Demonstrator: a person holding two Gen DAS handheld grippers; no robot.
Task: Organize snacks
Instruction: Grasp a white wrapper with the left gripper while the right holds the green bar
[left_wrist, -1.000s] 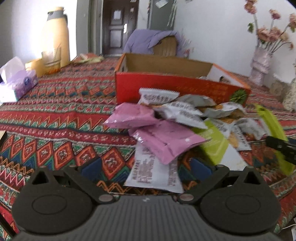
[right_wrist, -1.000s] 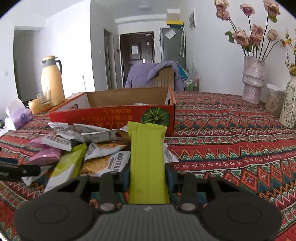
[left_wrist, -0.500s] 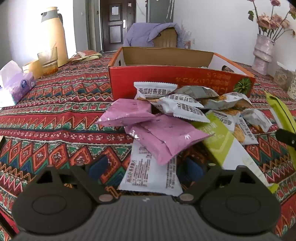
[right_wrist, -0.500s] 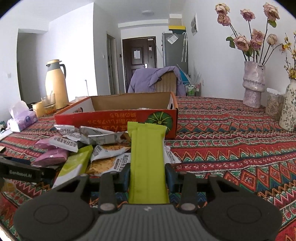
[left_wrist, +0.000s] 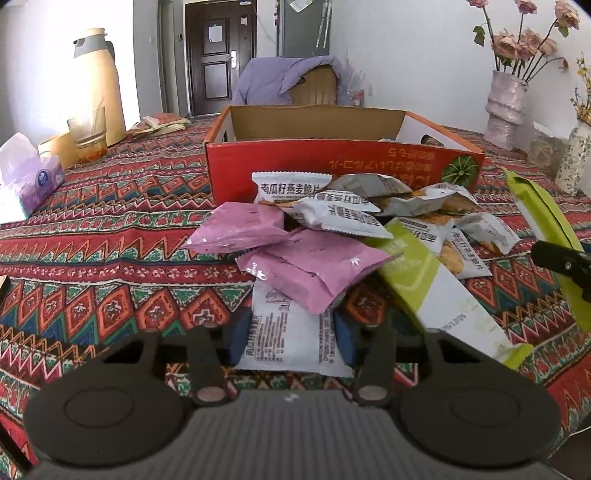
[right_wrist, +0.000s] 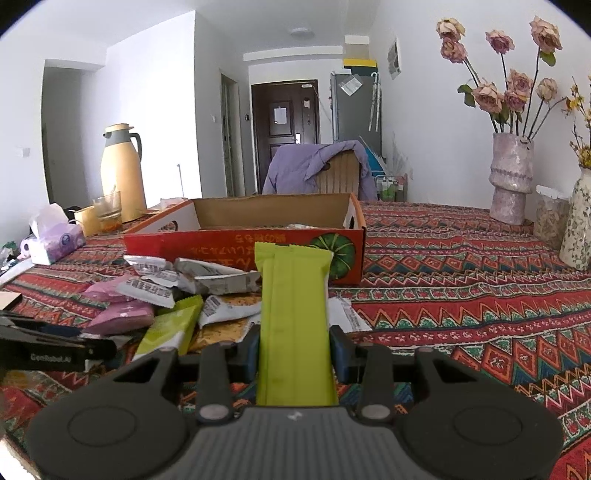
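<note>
Closing left tool (left_wrist: 290, 338) on white oat-crisp packet (left_wrist: 291, 332) at pile's near edge on desk (left_wrist: 92, 236); wide open a second ago. Right tool (right_wrist: 293, 354) clamps green bar (right_wrist: 293, 314). Red box (left_wrist: 343, 166) waits behind pile; lift likely next.

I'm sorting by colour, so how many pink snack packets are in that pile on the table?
2. One pink packet lies at the pile's left edge; the other pink packet overlaps it on the near side, atop a white packet. More may hide underneath.
</note>
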